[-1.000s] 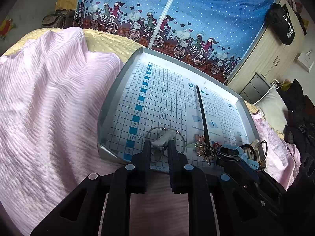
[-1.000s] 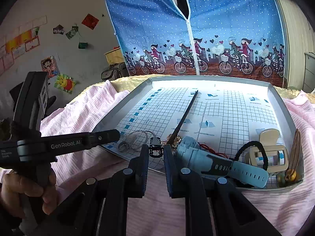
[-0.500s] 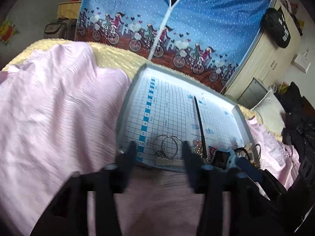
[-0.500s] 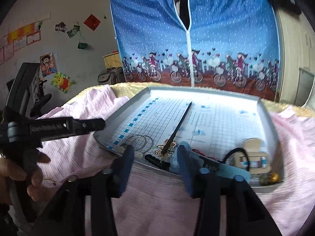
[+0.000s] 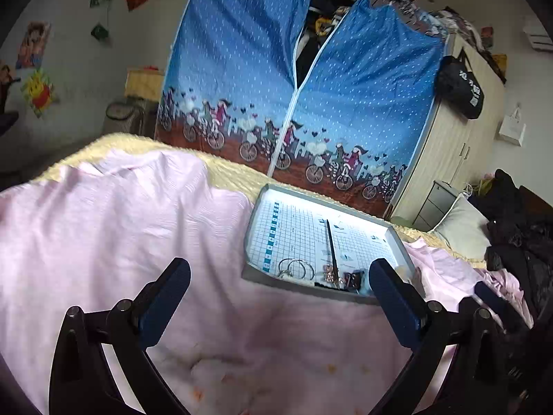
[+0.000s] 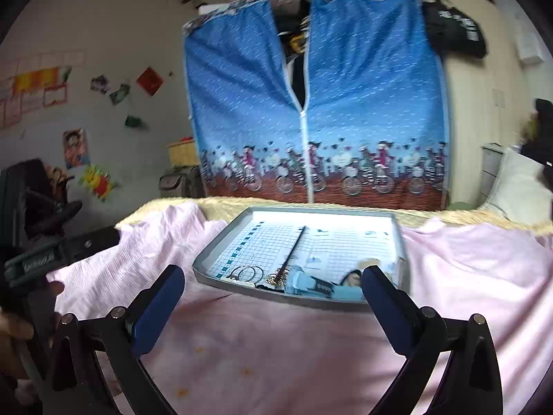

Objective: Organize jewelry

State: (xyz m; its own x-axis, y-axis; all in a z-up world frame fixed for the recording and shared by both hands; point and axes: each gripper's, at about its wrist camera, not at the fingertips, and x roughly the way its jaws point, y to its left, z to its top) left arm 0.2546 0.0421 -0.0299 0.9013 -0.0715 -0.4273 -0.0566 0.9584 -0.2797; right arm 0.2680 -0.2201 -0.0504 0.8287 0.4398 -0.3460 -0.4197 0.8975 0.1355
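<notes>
A grey tray (image 5: 250,235) (image 6: 214,245) with a gridded sheet lies on a pink blanket. Along its near edge lie silver hoop rings (image 5: 296,267) (image 6: 247,272), a gold chain piece (image 5: 331,275) (image 6: 278,276), a long dark stick (image 5: 331,242) (image 6: 293,247) and a light blue watch (image 6: 311,285). My left gripper (image 5: 280,285) is open, held back from the tray with nothing between its fingers. My right gripper (image 6: 273,287) is open too, also short of the tray and holding nothing. The left gripper's body (image 6: 62,249) shows at the left of the right wrist view, held by a hand.
The pink blanket (image 5: 121,224) covers a bed with a yellow cover (image 5: 228,173) behind it. A blue fabric wardrobe (image 5: 293,103) stands beyond the bed. A wooden cabinet (image 5: 459,145) and a pillow (image 5: 463,228) are to the right, with dark clothes (image 5: 518,228) beside them.
Both grippers went from shut at the tray's near edge to wide open and pulled back from the tray. The hoop rings now lie loose in the tray.
</notes>
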